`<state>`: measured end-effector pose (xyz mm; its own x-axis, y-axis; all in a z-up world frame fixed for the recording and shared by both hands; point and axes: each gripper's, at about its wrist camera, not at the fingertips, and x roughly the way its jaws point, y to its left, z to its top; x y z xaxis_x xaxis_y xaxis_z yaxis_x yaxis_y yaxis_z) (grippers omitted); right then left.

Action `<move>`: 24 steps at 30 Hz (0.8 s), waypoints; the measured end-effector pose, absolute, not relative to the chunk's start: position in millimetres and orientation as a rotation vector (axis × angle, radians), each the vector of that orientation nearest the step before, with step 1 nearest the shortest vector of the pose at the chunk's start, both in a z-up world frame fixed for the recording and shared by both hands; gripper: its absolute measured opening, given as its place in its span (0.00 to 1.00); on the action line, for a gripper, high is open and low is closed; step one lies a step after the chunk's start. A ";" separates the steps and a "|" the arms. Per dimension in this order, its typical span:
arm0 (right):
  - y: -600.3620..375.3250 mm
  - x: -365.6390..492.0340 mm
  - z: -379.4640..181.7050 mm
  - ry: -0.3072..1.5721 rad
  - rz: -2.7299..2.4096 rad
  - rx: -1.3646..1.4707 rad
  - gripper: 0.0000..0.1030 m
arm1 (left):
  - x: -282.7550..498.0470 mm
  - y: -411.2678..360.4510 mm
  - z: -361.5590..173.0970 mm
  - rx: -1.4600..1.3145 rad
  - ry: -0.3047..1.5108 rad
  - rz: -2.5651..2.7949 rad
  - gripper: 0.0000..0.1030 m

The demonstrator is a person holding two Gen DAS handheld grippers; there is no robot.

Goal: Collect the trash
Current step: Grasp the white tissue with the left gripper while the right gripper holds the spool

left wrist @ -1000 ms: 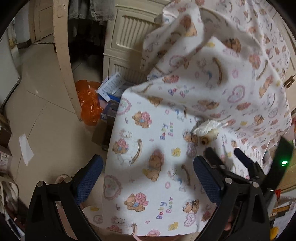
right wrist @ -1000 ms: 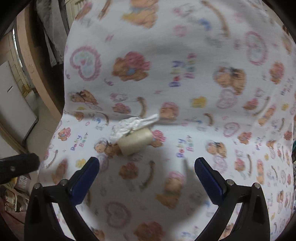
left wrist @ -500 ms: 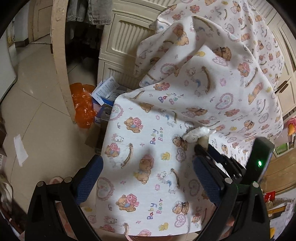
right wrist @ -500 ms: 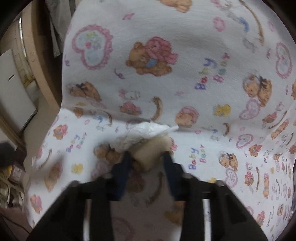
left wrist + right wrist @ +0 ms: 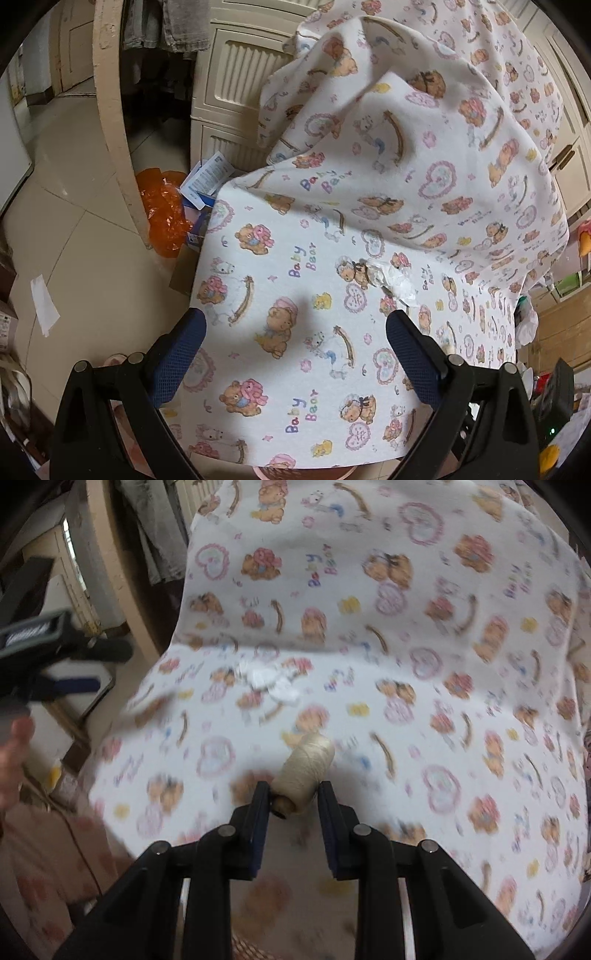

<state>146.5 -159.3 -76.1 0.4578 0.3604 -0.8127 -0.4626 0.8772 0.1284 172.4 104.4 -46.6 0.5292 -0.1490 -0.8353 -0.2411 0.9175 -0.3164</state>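
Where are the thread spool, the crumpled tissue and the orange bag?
thread spool [image 5: 308, 771], right wrist view, its wound middle.
crumpled tissue [image 5: 397, 280], left wrist view, its white centre.
orange bag [image 5: 164, 206], left wrist view, its crinkled middle.

Soft matt printed cloth [image 5: 332, 229], crumpled white tissue [image 5: 397, 280], wound cream thread spool [image 5: 306, 771], glossy floor tiles [image 5: 74, 221]

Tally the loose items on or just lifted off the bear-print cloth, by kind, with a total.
Crumpled white tissue: 1, lying on the cloth
Cream thread spool: 1, between the right gripper's jaws
Total: 2
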 end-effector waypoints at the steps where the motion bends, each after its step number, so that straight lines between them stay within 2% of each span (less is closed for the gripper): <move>1: -165.0 141.6 -75.4 0.978 0.508 -0.119 0.24 | 172.4 102.5 -47.1 -0.416 1.021 0.057 0.94; 5: -178.0 144.4 -78.7 0.987 0.487 -0.109 0.25 | 172.4 96.5 -50.0 -0.389 1.023 0.063 0.94; 8: -184.0 145.0 -81.2 0.987 0.454 -0.096 0.36 | 173.2 94.4 -52.7 -0.387 1.029 0.063 0.94; 13: -182.9 148.4 -85.4 0.945 0.398 -0.043 0.36 | 176.7 90.6 -57.4 -0.384 1.034 0.065 0.94; 15: -186.0 151.5 -87.5 0.921 0.353 0.004 0.29 | 179.0 86.9 -60.8 -0.382 1.037 0.054 0.94; 20: -191.3 155.0 -92.0 0.913 0.352 0.064 0.21 | 187.6 69.1 -66.2 -0.351 1.042 0.032 0.94; 24: -196.6 151.5 -89.9 0.906 0.274 0.052 0.21 | 192.4 54.3 -65.5 -0.341 1.037 0.003 0.94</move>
